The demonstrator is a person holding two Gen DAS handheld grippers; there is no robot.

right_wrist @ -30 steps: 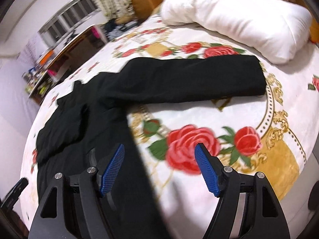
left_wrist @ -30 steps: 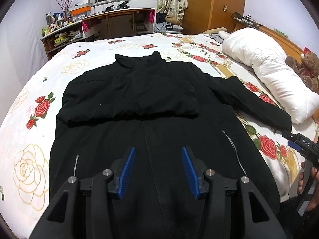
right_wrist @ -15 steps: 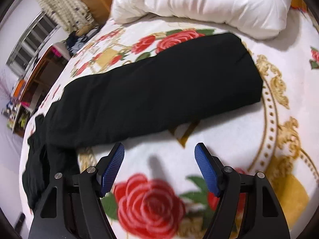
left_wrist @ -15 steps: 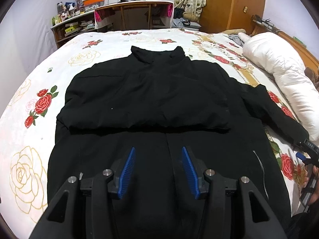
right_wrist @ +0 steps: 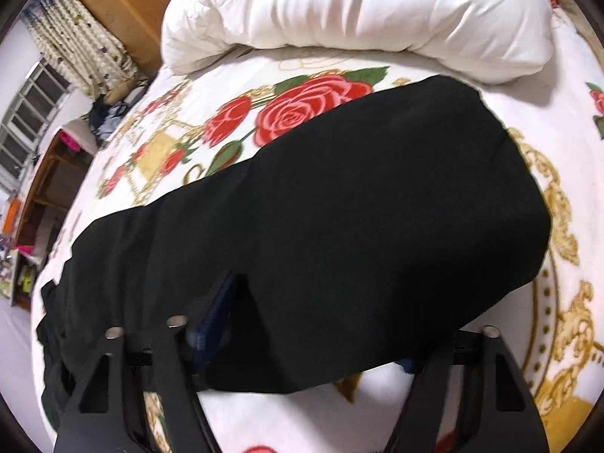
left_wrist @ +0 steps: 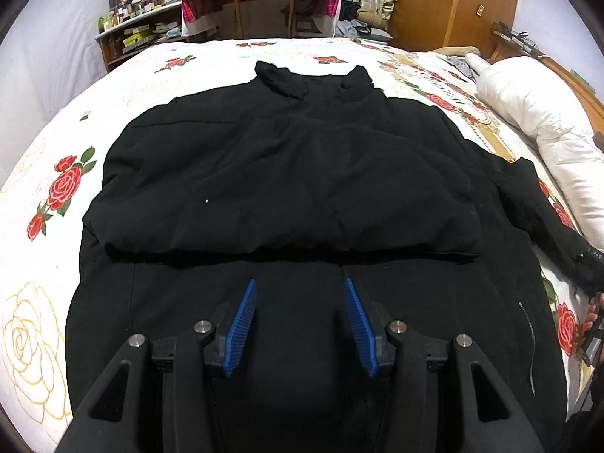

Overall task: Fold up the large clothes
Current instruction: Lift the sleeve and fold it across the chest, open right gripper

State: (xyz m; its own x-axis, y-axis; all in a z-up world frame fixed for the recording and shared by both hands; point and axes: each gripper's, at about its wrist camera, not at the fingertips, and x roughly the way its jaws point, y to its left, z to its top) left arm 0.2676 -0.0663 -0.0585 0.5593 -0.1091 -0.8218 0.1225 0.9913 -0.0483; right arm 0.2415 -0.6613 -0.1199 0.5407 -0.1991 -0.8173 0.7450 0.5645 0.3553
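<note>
On the bed (left_wrist: 124,79), a black coat (left_wrist: 287,173) lies flat on the rose-print cover, collar toward the far desk (left_wrist: 260,7), one sleeve (right_wrist: 339,204) stretched out sideways near the white duvet (right_wrist: 358,7). Left hand-held gripper (left_wrist: 300,324) hovers over the coat's lower half, blue pads apart and holding nothing. Right hand-held gripper (right_wrist: 302,336) sits spread at the sleeve's cuff end, fabric draped over its fingers; grip cannot be confirmed.
</note>
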